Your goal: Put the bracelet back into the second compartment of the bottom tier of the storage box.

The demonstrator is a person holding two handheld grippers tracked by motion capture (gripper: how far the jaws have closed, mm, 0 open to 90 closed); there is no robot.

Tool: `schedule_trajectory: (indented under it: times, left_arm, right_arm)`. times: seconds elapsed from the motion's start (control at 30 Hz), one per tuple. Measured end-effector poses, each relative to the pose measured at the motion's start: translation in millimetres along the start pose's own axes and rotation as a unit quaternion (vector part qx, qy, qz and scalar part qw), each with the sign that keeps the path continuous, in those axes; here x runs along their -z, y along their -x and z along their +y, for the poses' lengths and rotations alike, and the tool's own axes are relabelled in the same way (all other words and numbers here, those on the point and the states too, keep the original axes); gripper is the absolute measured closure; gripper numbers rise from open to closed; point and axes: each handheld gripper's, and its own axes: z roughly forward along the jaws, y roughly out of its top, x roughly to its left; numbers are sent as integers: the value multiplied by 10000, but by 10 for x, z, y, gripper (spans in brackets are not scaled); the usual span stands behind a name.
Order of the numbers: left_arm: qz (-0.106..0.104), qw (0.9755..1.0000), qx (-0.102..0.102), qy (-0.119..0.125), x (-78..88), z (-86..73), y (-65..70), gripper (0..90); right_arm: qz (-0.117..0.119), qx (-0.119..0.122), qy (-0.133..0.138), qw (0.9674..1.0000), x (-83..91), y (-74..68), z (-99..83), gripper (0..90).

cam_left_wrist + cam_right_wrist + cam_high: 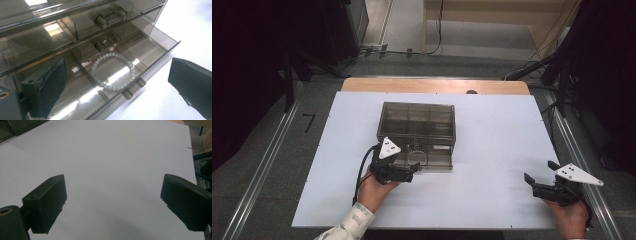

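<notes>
One smoky drawer box (416,131), one bead bracelet (113,71) in its open bottom drawer (140,53) between your left gripper's (116,86) spread jaws, your right gripper (113,203) agape, well apart over the white table (492,145).

left gripper (125,82): jaws spread wide | bottom drawer (150,50): pulled out | pale bead bracelet (112,71): lay inside | white worktop (190,27): beneath

Glossy smoked-plastic drawer box (75,37) (pearly bead bracelet (113,71) inside).
</notes>
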Motion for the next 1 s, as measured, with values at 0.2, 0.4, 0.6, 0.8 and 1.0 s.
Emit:
schedule_trajectory:
  times: [0.2,0.4,0.6,0.8,1.0]
  left_arm:
    - [60,10000,1,-13,18,-23,-34,25]
    - [61,10000,-15,29,48,-29,-42,24]
    - [125,9999,-4,43,149,-75,-110,25]
    - [223,9997,108,90,276,-146,-208,25]
    - [302,9993,143,163,379,-197,-270,25]
  right_arm:
    - [16,3,-9,10000,-6,-4,1,52]
    - [9,1,-15,10000,-4,-3,-1,53]
    - [14,-14,-9,10000,0,1,-5,53]
    - [2,-9,-35,10000,-8,-6,-5,52]
    - [22,-13,-69,10000,-23,-15,-5,52]
